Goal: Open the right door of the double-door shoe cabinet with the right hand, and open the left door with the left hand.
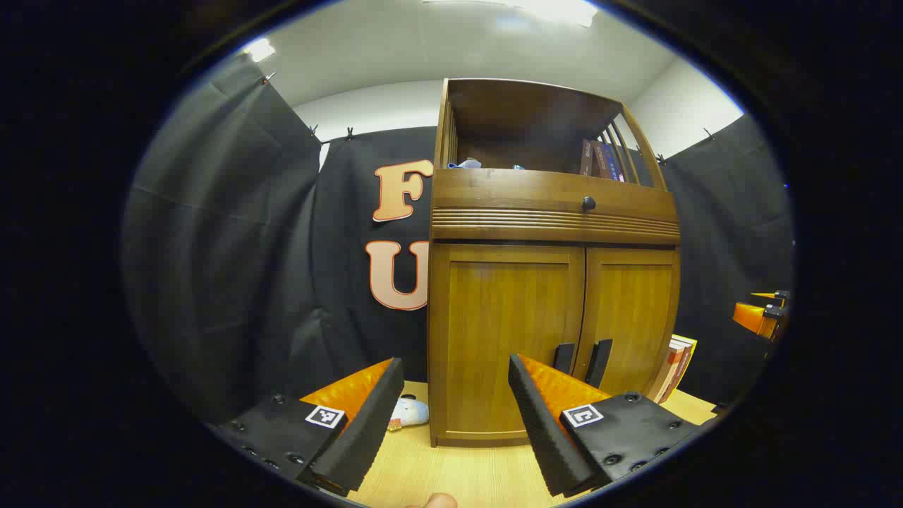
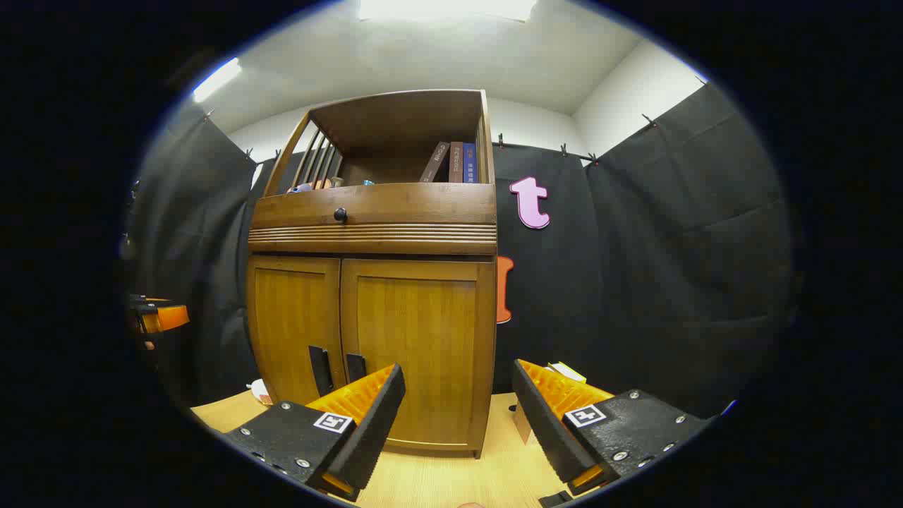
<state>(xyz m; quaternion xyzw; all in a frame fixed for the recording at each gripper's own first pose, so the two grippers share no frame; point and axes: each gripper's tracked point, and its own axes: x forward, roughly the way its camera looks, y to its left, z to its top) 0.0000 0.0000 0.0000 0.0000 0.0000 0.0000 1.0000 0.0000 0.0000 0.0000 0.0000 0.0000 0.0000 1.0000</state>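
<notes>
Bare tabletop (image 1: 451,473) free up to cabinet (image 1: 508,339); books (image 1: 676,367) beside its rt flank

Bright ceiling lights (image 2: 444,8) glare white at the top of both views, lighting the shoe cabinet (image 2: 374,310) evenly. Its upper shelf sits in shadow. Fisheye distortion bows its edges; focus is fairly sharp throughout.
</notes>
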